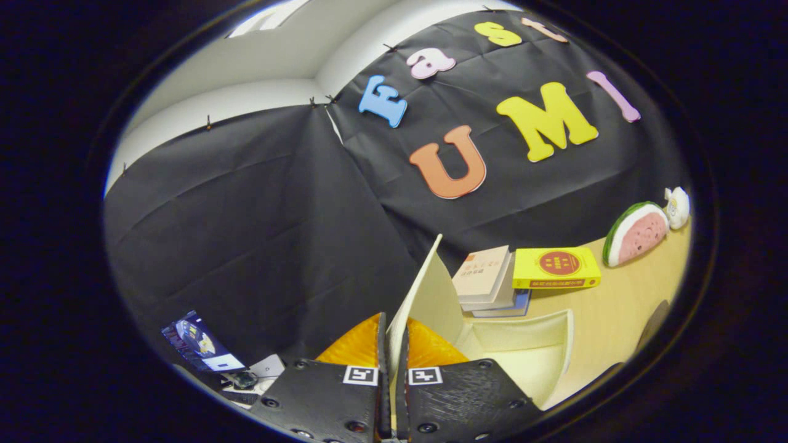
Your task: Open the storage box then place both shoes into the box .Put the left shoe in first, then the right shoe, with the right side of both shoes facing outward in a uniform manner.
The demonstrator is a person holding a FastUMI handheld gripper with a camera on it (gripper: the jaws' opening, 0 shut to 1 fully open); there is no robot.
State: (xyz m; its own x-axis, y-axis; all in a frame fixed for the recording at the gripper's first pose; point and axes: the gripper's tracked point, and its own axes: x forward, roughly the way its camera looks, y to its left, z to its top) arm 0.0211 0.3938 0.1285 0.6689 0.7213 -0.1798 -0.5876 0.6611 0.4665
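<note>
No print can be read. Each finger of the gripper (392, 344), both pinched on the storage box lid (431, 289), bears a square black-and-white marker (360, 375). At two o'clock from them, the yellow book (556, 268) has a red round emblem and the beige book (482, 274) has small characters, all too small to read.

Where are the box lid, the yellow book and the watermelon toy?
box lid (431, 289), gripper view, on its raised cream panel, gripped between the fingers of the gripper (392, 375).
yellow book (556, 268), gripper view, on its cover.
watermelon toy (640, 234), gripper view, on its pink face.
</note>
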